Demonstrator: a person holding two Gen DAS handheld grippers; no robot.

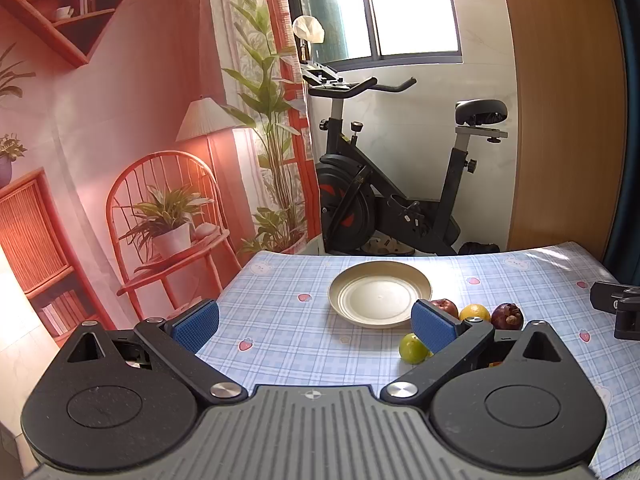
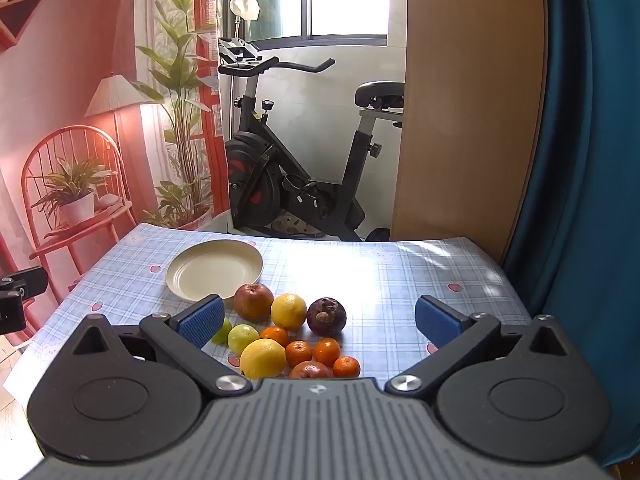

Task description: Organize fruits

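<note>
Blue plaid tablecloth, cream plate, orange tangerines, yellow lemons, blue fingers

Each camera sat just behind its own gripper, looking forward and somewhat downward along the two fingers over the checked tablecloth. The left wrist view stood off toward the table's left side, with the cream plate ahead between its fingers and the fruit pile partly hidden behind the right finger. The right wrist view hung close above the fruit pile, probably nearer the table's near edge. Both shared the plate, the fruit and the exercise bike beyond.
</note>
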